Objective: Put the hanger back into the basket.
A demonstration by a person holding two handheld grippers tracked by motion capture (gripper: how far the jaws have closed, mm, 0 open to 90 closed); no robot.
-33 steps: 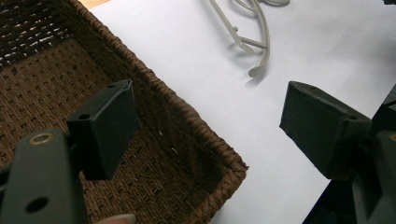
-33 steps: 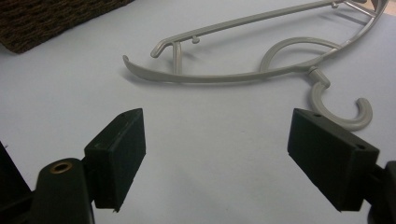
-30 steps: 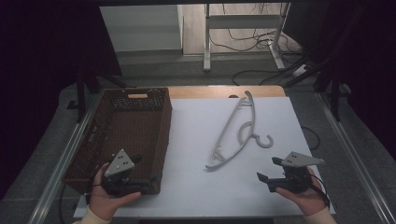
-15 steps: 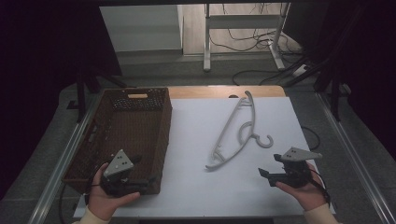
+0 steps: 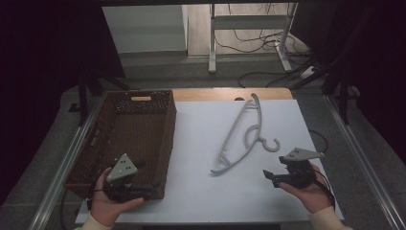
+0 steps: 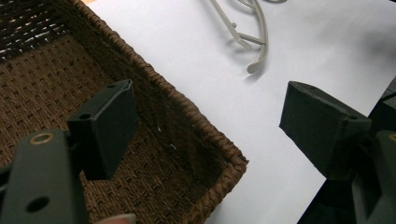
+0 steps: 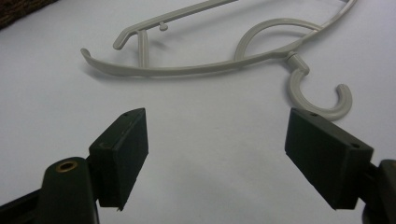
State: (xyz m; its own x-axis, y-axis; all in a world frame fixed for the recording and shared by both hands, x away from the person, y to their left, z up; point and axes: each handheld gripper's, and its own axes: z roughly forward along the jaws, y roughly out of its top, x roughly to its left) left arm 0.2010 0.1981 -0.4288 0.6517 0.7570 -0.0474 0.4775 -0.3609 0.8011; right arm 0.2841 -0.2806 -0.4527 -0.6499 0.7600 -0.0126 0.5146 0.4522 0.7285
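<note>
A grey plastic hanger (image 5: 239,136) lies flat on the white table, its hook (image 5: 270,143) pointing right. My right gripper (image 5: 269,176) is held low near the front right edge. It stands open just short of the hook, with nothing between its jaws. In the right gripper view the hanger (image 7: 205,67) and its hook (image 7: 322,100) lie just beyond the open gripper (image 7: 217,122). My left gripper (image 5: 152,188) is open at the near right corner of a brown wicker basket (image 5: 129,129). In the left gripper view the open gripper (image 6: 208,100) straddles the basket's rim (image 6: 187,105).
The basket looks empty inside, with a cut-out handle (image 5: 140,98) in its far wall. Bare white table (image 5: 210,201) lies between the two hands. Metal rails (image 5: 359,158) run along both table sides. Cables and a stand's legs (image 5: 249,52) are on the floor beyond.
My right gripper has drifted a little forward and left, toward the hanger's hook. The left gripper, basket and hanger have not moved.
</note>
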